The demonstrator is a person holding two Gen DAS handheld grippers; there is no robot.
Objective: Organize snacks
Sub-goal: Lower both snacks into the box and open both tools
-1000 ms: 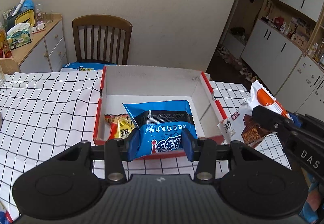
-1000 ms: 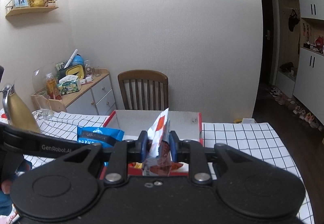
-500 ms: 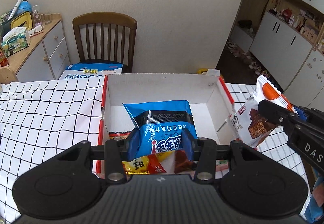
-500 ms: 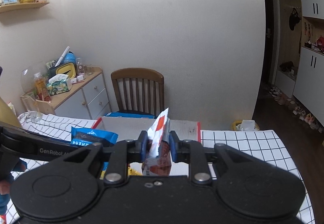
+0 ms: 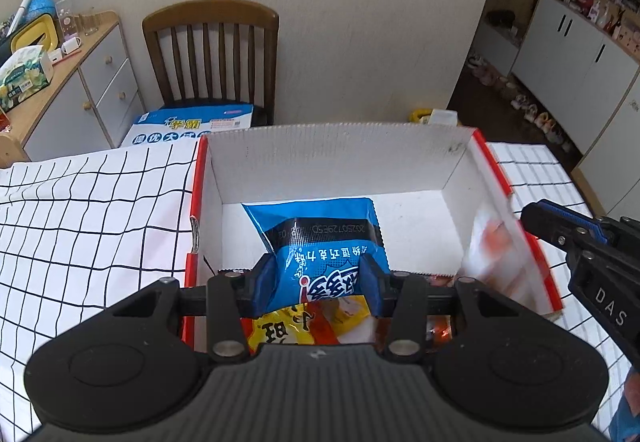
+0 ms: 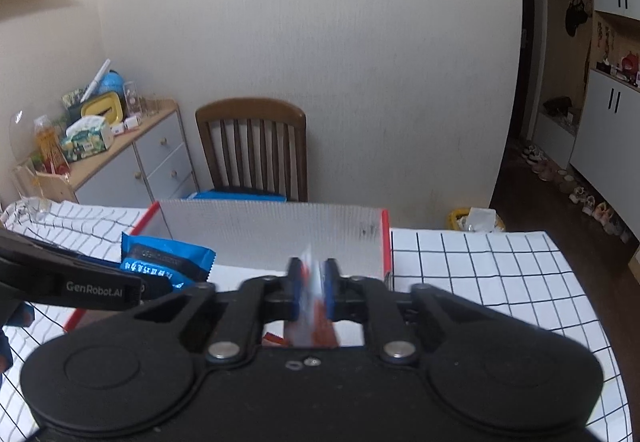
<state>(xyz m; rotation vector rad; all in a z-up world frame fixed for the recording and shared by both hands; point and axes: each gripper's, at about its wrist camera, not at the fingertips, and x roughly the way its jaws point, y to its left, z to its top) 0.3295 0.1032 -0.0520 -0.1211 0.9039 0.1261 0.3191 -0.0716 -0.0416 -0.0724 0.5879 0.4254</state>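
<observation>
My left gripper (image 5: 318, 284) is shut on a blue snack packet (image 5: 324, 238) and holds it over the open red-and-white cardboard box (image 5: 340, 158). A yellow snack packet (image 5: 288, 330) lies in the box below it. In the right wrist view my right gripper (image 6: 312, 292) has its pads parted a little, and a white-and-orange snack packet (image 6: 314, 326), blurred, sits low between them. That packet (image 5: 496, 250) shows blurred by the box's right wall in the left wrist view, apart from the right gripper's fingers (image 5: 560, 226).
The box stands on a table with a white black-grid cloth (image 5: 92, 214). A wooden chair (image 5: 212, 54) with a blue-and-white bag (image 5: 192, 126) on its seat stands behind. A drawer cabinet (image 5: 80, 82) is at the left, cupboards (image 5: 580, 50) at the right.
Both grippers moved forward over the box. The white-and-orange packet has slipped down out of the right gripper's pads and is dropping into the box. The blue packet stays gripped.
</observation>
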